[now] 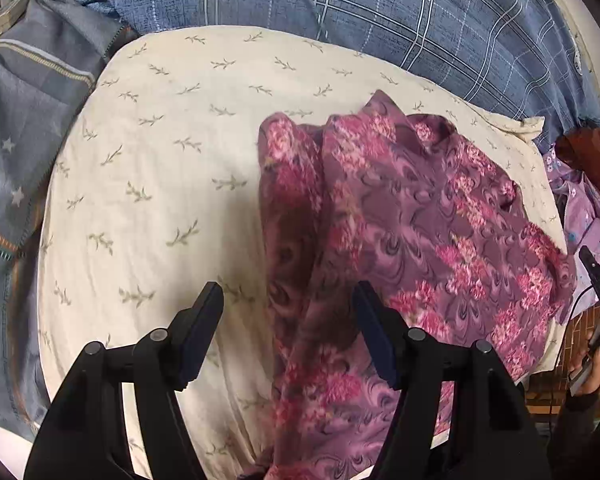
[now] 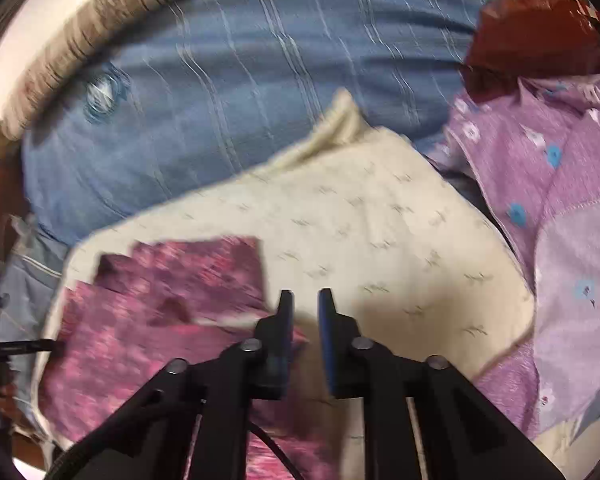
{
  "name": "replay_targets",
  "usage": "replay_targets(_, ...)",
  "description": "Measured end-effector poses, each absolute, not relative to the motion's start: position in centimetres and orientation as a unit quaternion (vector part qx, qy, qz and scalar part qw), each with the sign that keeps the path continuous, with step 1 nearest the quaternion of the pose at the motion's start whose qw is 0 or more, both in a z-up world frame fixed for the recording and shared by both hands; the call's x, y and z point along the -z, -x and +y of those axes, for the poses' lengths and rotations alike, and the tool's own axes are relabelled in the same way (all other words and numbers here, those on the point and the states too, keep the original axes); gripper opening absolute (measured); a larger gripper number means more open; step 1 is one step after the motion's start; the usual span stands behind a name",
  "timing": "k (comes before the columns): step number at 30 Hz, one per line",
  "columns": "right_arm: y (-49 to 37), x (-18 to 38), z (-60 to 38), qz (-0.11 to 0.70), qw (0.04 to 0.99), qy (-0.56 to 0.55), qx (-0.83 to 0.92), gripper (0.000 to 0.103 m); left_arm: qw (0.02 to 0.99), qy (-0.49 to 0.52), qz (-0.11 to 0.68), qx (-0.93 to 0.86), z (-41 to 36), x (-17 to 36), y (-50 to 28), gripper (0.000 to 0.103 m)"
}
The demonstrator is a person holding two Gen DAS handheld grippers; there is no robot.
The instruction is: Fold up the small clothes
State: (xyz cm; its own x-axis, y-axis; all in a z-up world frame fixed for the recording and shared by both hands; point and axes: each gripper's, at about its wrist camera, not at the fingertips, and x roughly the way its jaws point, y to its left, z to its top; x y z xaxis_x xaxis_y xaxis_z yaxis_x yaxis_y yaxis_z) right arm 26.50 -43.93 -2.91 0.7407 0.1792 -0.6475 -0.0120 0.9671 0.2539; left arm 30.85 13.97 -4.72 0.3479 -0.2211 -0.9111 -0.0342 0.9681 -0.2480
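Purple floral garment (image 1: 400,220) lies crumpled on the cream leaf-print pillow (image 1: 160,160), toward four o'clock in our left wrist view. Our left gripper (image 1: 288,304) hangs wide open and empty above its left edge; our right gripper (image 2: 305,300) is narrowed to a slim gap, also holding nothing. We should probably pinch an outer hem and draw it flat before creasing. Motion blur smears the right view, and the garment's near end is cut off.
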Motion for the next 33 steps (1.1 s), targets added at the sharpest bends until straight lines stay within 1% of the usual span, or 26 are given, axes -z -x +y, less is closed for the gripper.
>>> replay_targets(1,-26.5,2.7,-43.6,0.353,0.927,-0.118,-0.056,0.058,0.810,0.114,0.572,0.065,13.9,4.8,-31.3,0.067)
replay_targets(2,-26.2,2.6,-43.5,0.354,0.925,-0.123,-0.066,0.072,0.806,0.113,0.576,0.068,13.7,5.0,-31.6,0.067)
replay_targets(3,-26.4,3.1,-43.1,0.366,0.917,-0.136,-0.087,0.080,0.804,0.110,0.579,0.073,13.4,5.2,-31.8,0.067)
replay_targets(4,-26.7,3.6,-42.6,0.377,0.908,-0.146,-0.108,0.079,0.803,0.105,0.582,0.075,12.9,5.4,-32.0,0.067)
replay_targets(6,-27.4,4.5,-41.6,0.401,0.891,-0.153,-0.150,0.073,0.801,0.090,0.587,0.076,12.0,5.8,-32.4,0.067)
replay_targets(9,-27.8,5.1,-41.1,0.398,0.888,-0.161,-0.166,0.073,0.800,0.075,0.591,0.076,10.8,6.4,-33.1,0.067)
replay_targets(12,-28.6,6.4,-40.4,0.420,0.890,-0.110,-0.143,0.073,0.799,0.064,0.593,0.071,10.3,7.0,-33.7,0.067)
replay_targets(13,-28.7,6.8,-40.0,0.430,0.886,-0.099,-0.142,0.070,0.798,0.065,0.595,0.071,10.1,7.2,-33.8,0.067)
replay_targets(16,-27.0,6.3,-40.6,0.408,0.891,-0.110,-0.167,0.070,0.801,0.058,0.591,0.076,9.7,7.3,-34.0,0.067)
replay_targets(18,-26.1,6.4,-40.8,0.409,0.890,-0.099,-0.177,0.071,0.800,0.057,0.593,0.074,9.5,7.4,-34.3,0.067)
replay_targets(19,-25.7,6.5,-40.7,0.413,0.889,-0.083,-0.179,0.071,0.800,0.058,0.593,0.073,9.3,7.5,-34.5,0.067)
replay_targets(21,-25.4,6.7,-40.1,0.408,0.904,-0.012,-0.122,0.071,0.803,0.065,0.588,0.073,9.1,7.5,-34.7,0.065)
replay_targets(22,-25.7,7.0,-40.0,0.410,0.906,0.008,-0.108,0.067,0.807,0.074,0.582,0.073,9.2,7.3,-34.6,0.048)
replay_targets(23,-26.2,7.4,-39.8,0.414,0.905,0.020,-0.100,0.058,0.810,0.078,0.577,0.071,9.2,7.2,-34.6,0.022)
replay_targets(24,-26.9,7.9,-39.6,0.423,0.899,0.019,-0.109,0.029,0.811,0.082,0.575,0.065,9.3,7.2,-34.3,0.014)
replay_targets(25,-27.6,8.2,-39.5,0.432,0.894,0.008,-0.123,0.015,0.813,0.085,0.573,0.061,9.5,7.1,-34.1,0.010)
replay_targets(26,-27.9,8.1,-39.3,0.431,0.893,0.005,-0.125,0.014,0.817,0.091,0.566,0.057,9.7,6.8,-33.7,0.006)
replay_targets(29,-28.2,5.2,-38.4,0.387,0.913,0.009,-0.127,0.012,0.831,0.137,0.536,0.064,11.2,4.7,-32.0,0.006)
replay_targets(31,-27.8,2.6,-38.5,0.350,0.926,-0.018,-0.143,0.010,0.840,0.142,0.519,0.064,11.6,3.5,-31.2,0.006)
replay_targets(33,-28.2,1.6,-38.6,0.334,0.932,-0.028,-0.140,0.010,0.840,0.138,0.521,0.055,11.6,3.7,-31.5,0.006)
